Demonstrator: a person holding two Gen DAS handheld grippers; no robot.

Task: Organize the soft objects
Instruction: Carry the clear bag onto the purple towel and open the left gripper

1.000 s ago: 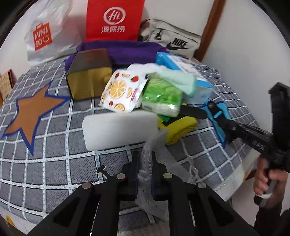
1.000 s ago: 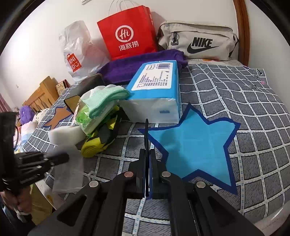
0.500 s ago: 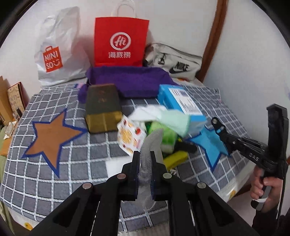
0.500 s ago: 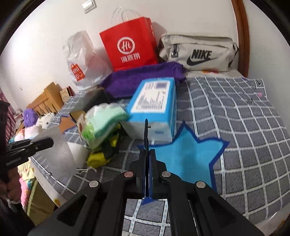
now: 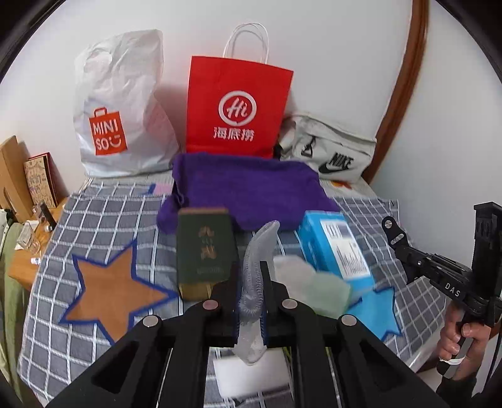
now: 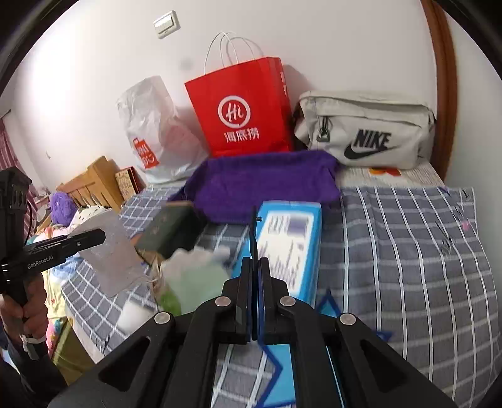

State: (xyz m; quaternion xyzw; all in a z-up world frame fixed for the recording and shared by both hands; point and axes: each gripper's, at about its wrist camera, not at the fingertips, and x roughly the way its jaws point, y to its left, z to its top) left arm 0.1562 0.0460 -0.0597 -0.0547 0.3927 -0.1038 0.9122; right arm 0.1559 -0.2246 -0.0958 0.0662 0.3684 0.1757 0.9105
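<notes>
We see left tongs pinching a translucent mesh bag, lifted above the checked bed near the blue tissue pack. Right tongs pressed together, empty.

— From my station I take the red paper bag as the landmark. What stands around it?

— Just left of it I see a white plastic shopping bag, and just right of it a grey belt bag, all against the wall.

— And higher up?

— In my right wrist view a light switch sits on the wall above and left of the red bag; a brown wooden frame runs well right of it.
</notes>
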